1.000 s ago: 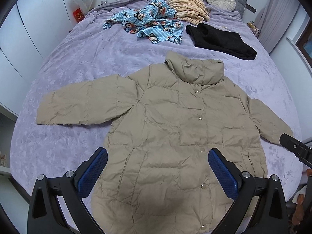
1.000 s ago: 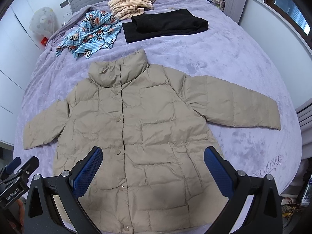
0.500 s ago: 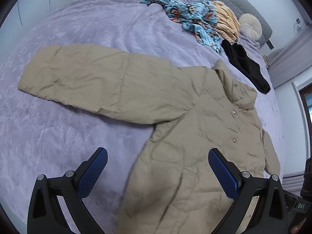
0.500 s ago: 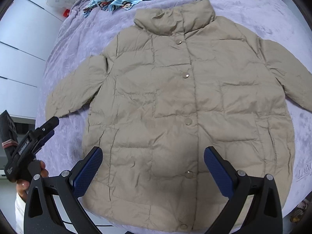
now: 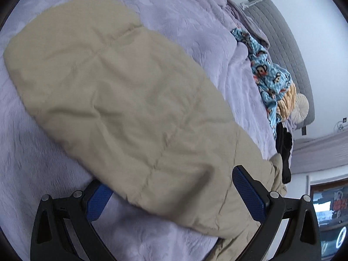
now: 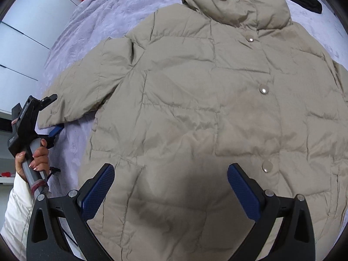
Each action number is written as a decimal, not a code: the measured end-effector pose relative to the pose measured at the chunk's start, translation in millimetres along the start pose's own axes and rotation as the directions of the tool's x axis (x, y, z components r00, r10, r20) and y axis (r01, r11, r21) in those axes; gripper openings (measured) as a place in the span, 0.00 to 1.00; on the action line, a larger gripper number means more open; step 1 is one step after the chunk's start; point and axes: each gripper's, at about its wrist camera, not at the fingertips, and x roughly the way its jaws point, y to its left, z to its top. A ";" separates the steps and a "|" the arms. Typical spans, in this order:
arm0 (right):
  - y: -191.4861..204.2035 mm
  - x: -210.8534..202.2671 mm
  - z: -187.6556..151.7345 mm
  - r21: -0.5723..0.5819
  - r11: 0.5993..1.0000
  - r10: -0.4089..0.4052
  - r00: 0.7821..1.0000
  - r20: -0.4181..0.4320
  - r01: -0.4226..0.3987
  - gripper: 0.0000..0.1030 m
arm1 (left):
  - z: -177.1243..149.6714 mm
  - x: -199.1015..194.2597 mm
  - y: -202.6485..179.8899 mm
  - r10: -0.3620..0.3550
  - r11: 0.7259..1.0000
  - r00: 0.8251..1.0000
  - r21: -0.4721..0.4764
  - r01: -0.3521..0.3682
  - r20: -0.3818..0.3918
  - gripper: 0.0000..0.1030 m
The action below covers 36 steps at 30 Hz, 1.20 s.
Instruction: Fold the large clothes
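Covering nearly the whole scene, the bed (image 6: 87,21) with its lilac cover carries everything you are working on. Your beige puffer jacket (image 6: 195,108) lies flat on that bed, front up and snapped shut, with the collar (image 6: 239,13) toward the headboard (image 5: 282,43) and the hem nearest you.

One sleeve (image 5: 108,82) of the jacket stretches out sideways from the body across the bed cover. Your left gripper (image 5: 171,195) sits low at the cuff end of that sleeve, its jaws spread wide with the padded fabric lying between them: one blue pad (image 5: 248,195) is above the sleeve and the other is half tucked under its edge. From the right wrist view the same tool (image 6: 50,113) shows at the sleeve's cuff, one finger over the cloth and one below it, not yet pressed together, with your hand (image 6: 37,156) on the grey handle.

Your right gripper (image 6: 170,191) hovers over the lower front of the jacket, jaws spread wide and holding nothing, just beside the row of snaps (image 6: 264,90).

Beyond the jacket's collar, toward the headboard, lie a blue cartoon-print garment (image 5: 267,74), a striped yellowish garment (image 5: 287,102) touching it, a black garment (image 5: 285,152) beside those, and a round cream cushion (image 5: 301,106) against the headboard.
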 end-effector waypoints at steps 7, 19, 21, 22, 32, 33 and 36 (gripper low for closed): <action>29.2 26.0 45.6 -0.069 0.998 0.012 0.997 0.078 -0.006 0.99 | 41.9 16.4 -0.9 0.108 0.994 0.993 0.012 -0.108 0.043 0.09; 77.2 97.4 72.4 -0.015 0.967 0.256 0.965 0.057 -0.255 0.10 | 15.9 -93.1 -113.6 0.034 0.889 0.959 0.431 -0.158 0.282 0.09; 73.2 108.2 73.0 0.012 0.962 0.271 0.962 0.037 -0.272 0.10 | 1.9 -97.9 -141.5 -0.006 0.853 0.963 0.504 -0.135 0.269 0.09; 70.5 112.6 74.3 0.022 0.960 0.280 0.960 0.024 -0.280 0.10 | -7.9 -98.8 -158.4 -0.027 0.835 0.965 0.537 -0.122 0.260 0.09; -26.7 42.3 69.8 0.139 0.917 0.367 0.927 0.076 -0.374 0.10 | -139.8 -47.1 -321.5 -0.113 0.597 0.990 0.802 -0.005 0.090 0.09; -42.3 30.9 67.8 0.145 0.925 0.340 0.935 0.099 -0.352 0.10 | -159.6 -33.1 -333.4 -0.092 0.565 0.993 0.825 -0.011 0.077 0.09; -98.4 -2.3 58.3 0.182 0.951 0.222 0.963 0.152 -0.248 0.09 | -218.8 19.7 -354.5 -0.014 0.471 0.999 0.882 -0.035 0.047 0.09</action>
